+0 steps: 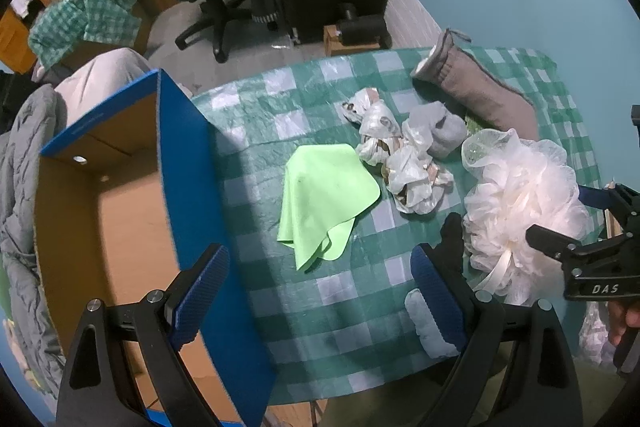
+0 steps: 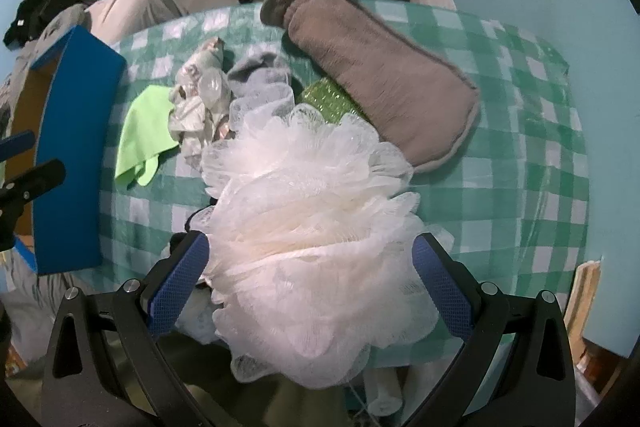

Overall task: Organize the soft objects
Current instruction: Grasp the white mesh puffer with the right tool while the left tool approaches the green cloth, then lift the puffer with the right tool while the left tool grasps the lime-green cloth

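Grab step: my right gripper [image 2: 310,275] straddles the white loofah [image 2: 304,227], jaws wide, not yet clamped. Left gripper [image 1: 320,291] open, empty. Next: squeeze, carry left to box [image 1: 188,163].

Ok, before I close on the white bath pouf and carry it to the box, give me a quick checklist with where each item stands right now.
1. Right gripper open and astride the bath pouf: ok, a blue finger on each side.
2. Fingers touching the mesh: cannot tell; the pouf fills the gap.
3. Pouf's ribbon loop free: cannot tell; it trails to the cloth.
4. Neighbours clear of the grasp: not ok, the crumpled plastic bags and grey sock lie against the pouf's far side.
5. Cardboard box open with room: ok, only bare floor shows.
6. Left gripper out of the path: not ok; open and empty, it hangs between pouf and box.
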Demonstrator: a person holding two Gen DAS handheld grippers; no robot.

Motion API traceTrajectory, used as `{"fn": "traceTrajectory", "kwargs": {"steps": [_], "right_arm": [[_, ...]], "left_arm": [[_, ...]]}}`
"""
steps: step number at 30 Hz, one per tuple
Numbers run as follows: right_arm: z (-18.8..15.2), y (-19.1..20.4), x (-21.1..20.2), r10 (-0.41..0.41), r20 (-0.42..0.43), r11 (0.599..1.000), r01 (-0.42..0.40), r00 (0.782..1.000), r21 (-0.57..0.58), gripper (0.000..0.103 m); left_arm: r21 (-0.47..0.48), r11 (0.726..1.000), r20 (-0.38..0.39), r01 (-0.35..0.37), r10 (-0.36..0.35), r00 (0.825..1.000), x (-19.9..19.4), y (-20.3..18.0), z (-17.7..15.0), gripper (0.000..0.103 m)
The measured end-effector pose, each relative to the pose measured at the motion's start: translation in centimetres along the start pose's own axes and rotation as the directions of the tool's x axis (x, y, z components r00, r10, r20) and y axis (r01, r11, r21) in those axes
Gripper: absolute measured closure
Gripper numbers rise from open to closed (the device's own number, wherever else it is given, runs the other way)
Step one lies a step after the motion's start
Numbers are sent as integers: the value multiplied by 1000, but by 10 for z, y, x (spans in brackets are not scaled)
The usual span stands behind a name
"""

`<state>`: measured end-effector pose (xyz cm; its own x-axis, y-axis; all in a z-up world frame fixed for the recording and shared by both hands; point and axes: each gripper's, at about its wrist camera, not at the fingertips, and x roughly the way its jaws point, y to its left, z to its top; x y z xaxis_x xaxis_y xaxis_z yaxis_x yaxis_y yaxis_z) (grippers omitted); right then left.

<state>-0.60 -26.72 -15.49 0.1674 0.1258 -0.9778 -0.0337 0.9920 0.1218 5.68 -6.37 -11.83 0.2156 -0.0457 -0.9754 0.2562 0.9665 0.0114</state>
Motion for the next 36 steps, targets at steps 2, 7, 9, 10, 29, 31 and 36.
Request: {"fn": "traceTrajectory", "kwargs": {"steps": [2,7,9,10,29,31,36], "right_arm": [[0,1,7,-14,-15,1000,14,1000,-9,2],[-1,2,22,-31,-45,999,30,998,-22,2],[-2,0,30,-30,-68,999,29,997,-18,2],[-3,-2,34,-26,-77,1000,25,997,-14,2],[-9,-24,41,155,-81,987,-157,985,-17,44],[-8,-30,31,162,-61,987,-163,985,-5,46],[-2,-43,-5,179,28,983,-180,983,38,47]], "left_arm": [[-2,1000,-12,3,-3,1000,6,0,1,10],[0,1000,-27,1,-1,1000,15,-1,5,10],[1,1000,-34,1,-1,999,19,-1,7,10],[1,1000,-39,1,-1,999,21,-1,9,10],[17,1000,-148,-10,12,989,80,1,40,10],[14,1000,-159,-4,6,987,88,2,44,10],[1,1000,-191,-5,5,982,106,5,50,10]]}}
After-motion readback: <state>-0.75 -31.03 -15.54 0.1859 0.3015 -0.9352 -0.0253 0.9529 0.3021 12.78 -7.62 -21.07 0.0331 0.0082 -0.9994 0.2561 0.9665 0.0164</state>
